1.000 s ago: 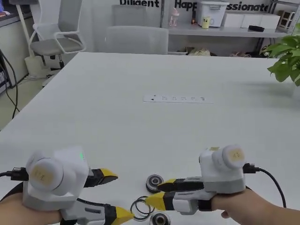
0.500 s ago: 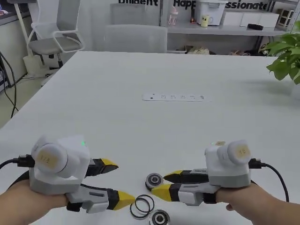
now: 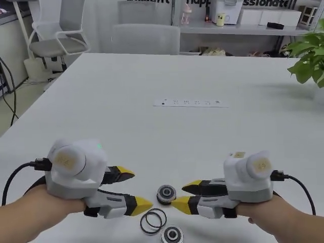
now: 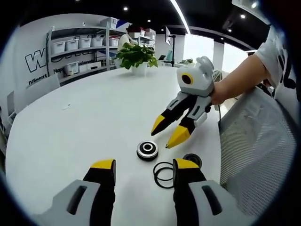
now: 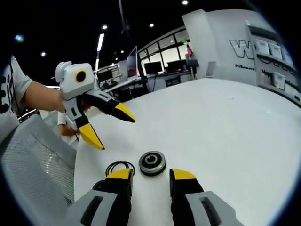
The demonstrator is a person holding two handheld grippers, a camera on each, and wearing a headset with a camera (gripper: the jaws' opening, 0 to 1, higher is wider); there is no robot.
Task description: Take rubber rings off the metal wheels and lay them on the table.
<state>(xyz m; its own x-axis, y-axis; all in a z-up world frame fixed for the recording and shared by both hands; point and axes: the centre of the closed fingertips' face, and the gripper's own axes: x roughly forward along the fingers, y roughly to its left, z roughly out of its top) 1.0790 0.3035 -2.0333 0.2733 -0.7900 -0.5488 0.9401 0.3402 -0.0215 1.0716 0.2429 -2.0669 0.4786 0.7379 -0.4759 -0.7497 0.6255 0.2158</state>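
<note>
Two metal wheels [image 3: 166, 193] and two loose rubber rings [image 3: 153, 221] lay on the table [image 3: 202, 136] between left gripper [image 3: 140, 189] and right gripper [image 3: 177, 195]. All fingers [image 3: 126, 205] stood parted, empty. Advised: steady one wheel, pinch any remaining ring's edge.

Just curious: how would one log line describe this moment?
left hand-held gripper open | right hand-held gripper open | two rings on table | two wheels beside them

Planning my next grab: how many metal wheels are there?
2. One wheel lies between left gripper and right gripper; the other wheel sits nearer the camera, beside the rings.
</note>
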